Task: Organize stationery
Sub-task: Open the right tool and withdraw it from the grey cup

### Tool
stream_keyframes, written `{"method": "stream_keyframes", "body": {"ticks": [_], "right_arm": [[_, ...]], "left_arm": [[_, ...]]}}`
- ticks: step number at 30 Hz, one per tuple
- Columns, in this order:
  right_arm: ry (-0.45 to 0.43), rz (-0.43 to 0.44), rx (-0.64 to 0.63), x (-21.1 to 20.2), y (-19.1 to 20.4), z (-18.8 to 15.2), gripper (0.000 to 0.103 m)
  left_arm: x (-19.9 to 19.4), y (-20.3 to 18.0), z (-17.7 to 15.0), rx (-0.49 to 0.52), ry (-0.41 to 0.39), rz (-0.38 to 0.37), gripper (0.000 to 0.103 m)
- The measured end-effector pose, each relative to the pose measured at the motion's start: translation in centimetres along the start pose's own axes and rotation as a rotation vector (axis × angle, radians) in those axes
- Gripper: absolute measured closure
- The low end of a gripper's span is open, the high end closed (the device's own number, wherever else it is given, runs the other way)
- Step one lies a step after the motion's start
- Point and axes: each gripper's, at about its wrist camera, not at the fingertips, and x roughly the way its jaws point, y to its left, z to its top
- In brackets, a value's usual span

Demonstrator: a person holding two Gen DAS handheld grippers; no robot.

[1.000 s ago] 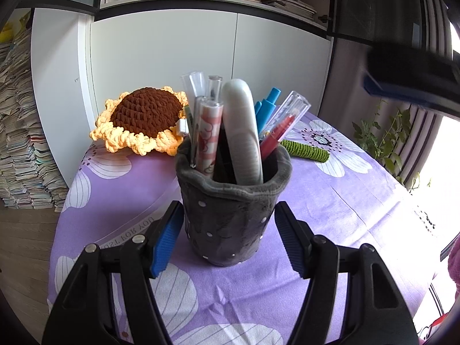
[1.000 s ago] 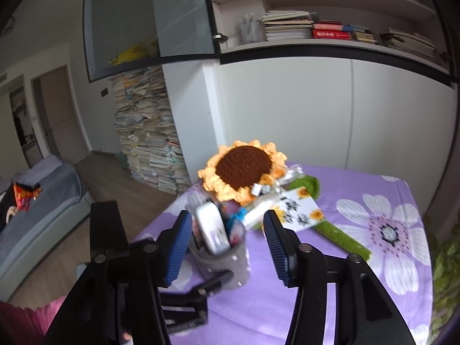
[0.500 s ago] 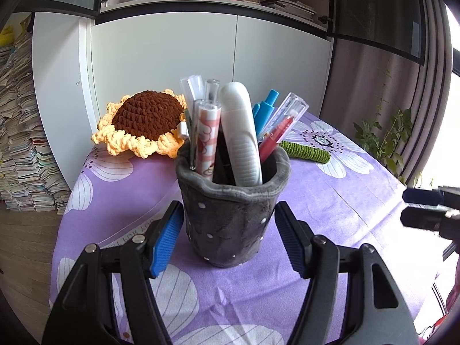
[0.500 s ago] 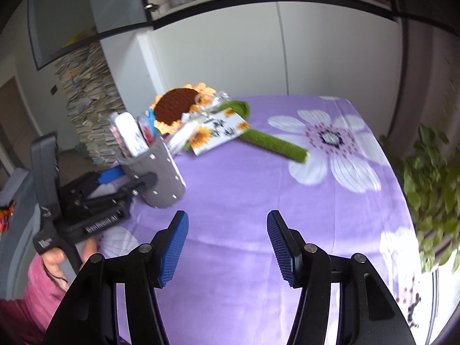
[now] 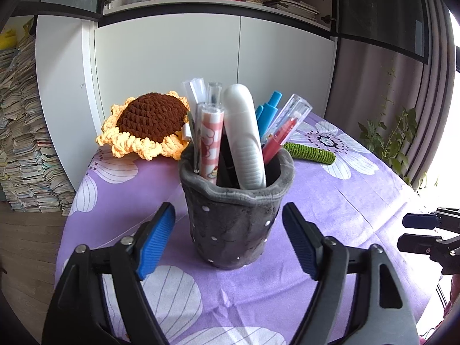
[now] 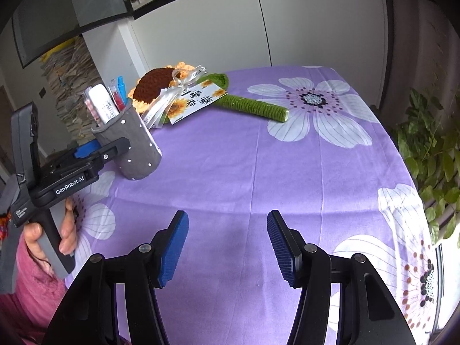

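A grey dotted felt pen holder (image 5: 235, 215) stands upright on the purple flowered tablecloth, full of pens, markers and a white tube (image 5: 244, 141). My left gripper (image 5: 230, 241) is open, its blue pads either side of the holder's base without touching it. The holder also shows in the right wrist view (image 6: 135, 146), with the left gripper (image 6: 86, 155) beside it. My right gripper (image 6: 227, 247) is open and empty, low over bare cloth near the table's front edge; it shows at the far right of the left wrist view (image 5: 414, 233).
A crocheted sunflower (image 5: 146, 123) with a green stem (image 6: 253, 106) and a card with ribbon (image 6: 195, 100) lies behind the holder. White cabinet (image 5: 215, 66) at the back, stacked books (image 5: 20, 143) at left, plant (image 6: 431, 155) at right table edge.
My right gripper has swung away from above the holder, down and to the right, and now sits low near the front edge. The left gripper and holder have not moved.
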Motion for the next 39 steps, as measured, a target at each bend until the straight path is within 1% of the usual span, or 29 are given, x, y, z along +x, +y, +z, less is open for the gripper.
{"method": "stream_keyframes", "body": {"ticks": [2,5,7,9,12,15,18,19,21,22,29,34,39], "right_arm": [[0.003,0.004,-0.002,0.0,0.0,0.0,0.046],[0.010,0.012,-0.005,0.2,0.1,0.1,0.045],[0.017,0.020,-0.007,0.3,0.2,0.1,0.045],[0.021,0.029,-0.011,0.4,0.3,0.1,0.045],[0.022,0.042,-0.018,0.4,0.4,0.0,0.045],[0.025,0.059,-0.011,0.4,0.3,-0.1,0.045],[0.025,0.074,-0.004,0.4,0.1,-0.1,0.045],[0.026,0.080,-0.001,0.4,-0.1,-0.1,0.045],[0.028,0.094,0.007,0.5,-0.5,-0.2,0.045],[0.028,0.098,0.011,0.5,-0.7,-0.2,0.045],[0.016,0.114,0.052,0.2,-2.6,-0.1,0.045],[0.013,0.103,0.055,0.4,-3.1,0.2,0.045],[0.002,0.105,0.048,0.3,-3.4,0.4,0.045]], "left_arm": [[-0.4,0.1,0.2,-0.004,-0.024,0.007,0.020],[0.0,0.5,0.7,-0.043,-0.013,0.033,0.013],[0.5,1.0,1.1,-0.076,0.012,0.021,0.013],[0.7,1.0,1.6,-0.092,0.026,0.028,0.013],[0.9,0.3,2.0,-0.082,0.024,0.046,0.013],[1.2,-0.3,2.4,-0.087,0.031,0.042,0.013],[1.7,-0.9,2.8,-0.081,0.037,0.071,0.013],[1.9,-1.1,2.8,-0.078,0.040,0.083,0.016],[2.3,-1.2,2.7,-0.069,0.050,0.108,0.031],[2.5,-1.2,2.7,-0.066,0.053,0.109,0.033],[2.4,-1.5,2.8,-0.085,0.072,0.143,0.033],[2.6,-2.5,3.2,-0.091,0.088,0.129,0.033],[2.7,-4.6,3.9,-0.052,0.073,0.121,0.033]]}}
